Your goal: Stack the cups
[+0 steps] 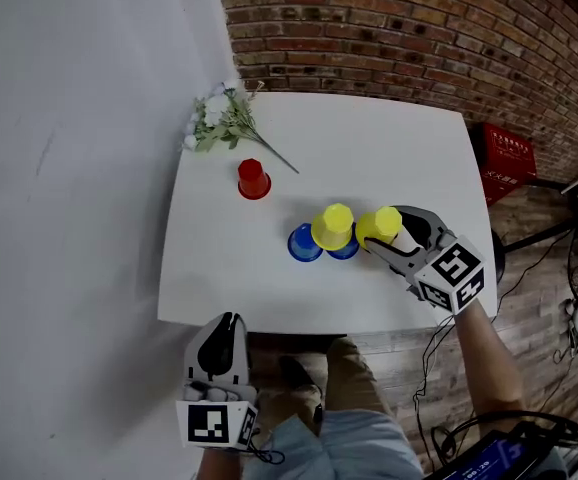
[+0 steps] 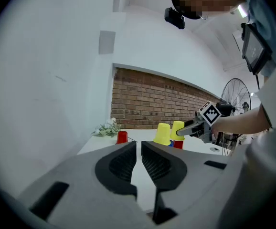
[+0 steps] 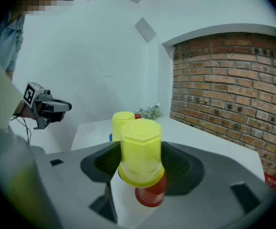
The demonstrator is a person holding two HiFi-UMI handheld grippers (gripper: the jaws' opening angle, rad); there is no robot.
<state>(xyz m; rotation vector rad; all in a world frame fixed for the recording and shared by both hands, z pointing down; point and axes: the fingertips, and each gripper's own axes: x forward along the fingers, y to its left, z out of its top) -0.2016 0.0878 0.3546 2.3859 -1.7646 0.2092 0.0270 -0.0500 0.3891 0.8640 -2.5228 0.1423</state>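
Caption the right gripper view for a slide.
Right gripper grips a yellow cup over a red cup on the white table.

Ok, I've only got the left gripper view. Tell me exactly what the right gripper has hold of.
Observer: The right gripper has its fingers pressed on both sides of a yellow cup. The cup is upside down over a red cup, whose rim shows below it.
Operator: Now give me what's under the other yellow one.
Observer: The second yellow cup sits across two cups that stand side by side, a blue cup and a second blue cup.
Operator: And place my gripper for me.
Observer: The left gripper is back at the near edge of the table, well apart from all the cups.
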